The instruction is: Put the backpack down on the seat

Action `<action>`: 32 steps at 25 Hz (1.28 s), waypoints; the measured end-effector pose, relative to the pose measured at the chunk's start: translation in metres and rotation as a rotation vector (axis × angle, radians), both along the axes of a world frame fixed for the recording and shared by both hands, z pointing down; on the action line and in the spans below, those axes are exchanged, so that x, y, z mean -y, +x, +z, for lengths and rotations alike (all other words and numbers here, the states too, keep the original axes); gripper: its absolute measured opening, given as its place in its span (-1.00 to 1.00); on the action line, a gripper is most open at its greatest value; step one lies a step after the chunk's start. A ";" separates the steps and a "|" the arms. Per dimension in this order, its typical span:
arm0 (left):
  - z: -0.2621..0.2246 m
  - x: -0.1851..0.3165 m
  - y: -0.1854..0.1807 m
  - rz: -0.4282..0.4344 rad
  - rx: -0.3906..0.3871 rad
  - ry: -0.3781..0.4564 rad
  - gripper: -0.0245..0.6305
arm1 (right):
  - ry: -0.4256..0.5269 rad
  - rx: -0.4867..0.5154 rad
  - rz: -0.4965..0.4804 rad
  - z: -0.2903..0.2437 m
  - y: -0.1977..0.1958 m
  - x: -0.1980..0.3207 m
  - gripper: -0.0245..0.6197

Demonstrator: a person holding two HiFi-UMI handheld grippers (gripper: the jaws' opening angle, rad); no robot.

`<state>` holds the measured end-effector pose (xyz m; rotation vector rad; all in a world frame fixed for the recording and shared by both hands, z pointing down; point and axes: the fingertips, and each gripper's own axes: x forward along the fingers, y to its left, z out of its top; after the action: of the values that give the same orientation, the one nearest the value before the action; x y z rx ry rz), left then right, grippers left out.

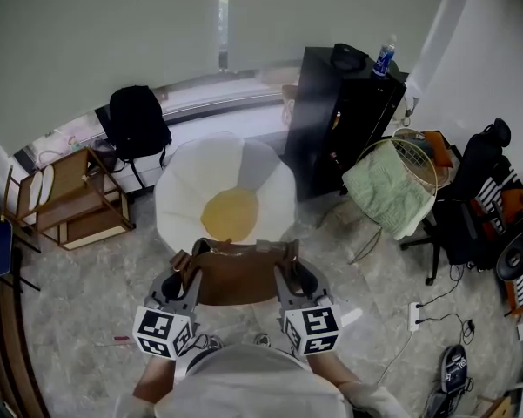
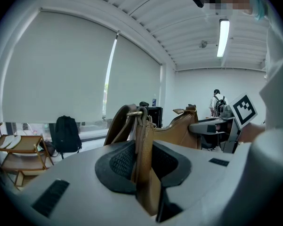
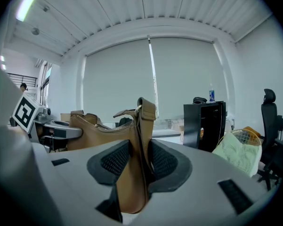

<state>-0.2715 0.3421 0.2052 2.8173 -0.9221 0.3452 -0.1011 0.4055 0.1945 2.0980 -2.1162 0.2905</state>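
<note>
A brown leather backpack (image 1: 237, 274) hangs between my two grippers, just in front of a white petal-shaped seat (image 1: 178, 190) with a yellow cushion (image 1: 230, 214). My left gripper (image 1: 184, 279) is shut on the backpack's left strap (image 2: 142, 140). My right gripper (image 1: 287, 279) is shut on the right strap (image 3: 140, 135). The bag's body (image 3: 92, 131) shows between the grippers, with its zip on top. The backpack is held near the seat's front edge, clear of the cushion.
A black cabinet (image 1: 344, 120) stands to the right of the seat, next to a wire basket with a green towel (image 1: 392, 190). A black backpack (image 1: 137, 122) and a wooden shelf (image 1: 74, 198) are at the left. An office chair (image 1: 470, 198) and cables are at the far right.
</note>
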 end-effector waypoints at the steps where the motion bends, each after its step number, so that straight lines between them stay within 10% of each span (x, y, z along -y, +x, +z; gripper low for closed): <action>1: 0.001 -0.003 0.005 -0.005 -0.001 -0.002 -0.63 | -0.001 0.001 -0.005 0.001 0.006 -0.002 -0.45; 16: 0.019 -0.013 0.055 -0.062 -0.014 -0.050 -0.63 | -0.021 0.009 -0.064 0.012 0.058 -0.004 -0.45; 32: 0.006 0.112 0.064 0.014 -0.052 -0.024 -0.63 | -0.011 0.003 0.015 -0.001 0.060 0.106 -0.45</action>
<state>-0.2076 0.2303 0.2116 2.7987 -0.8816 0.2807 -0.0408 0.2996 0.1934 2.1098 -2.0964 0.3058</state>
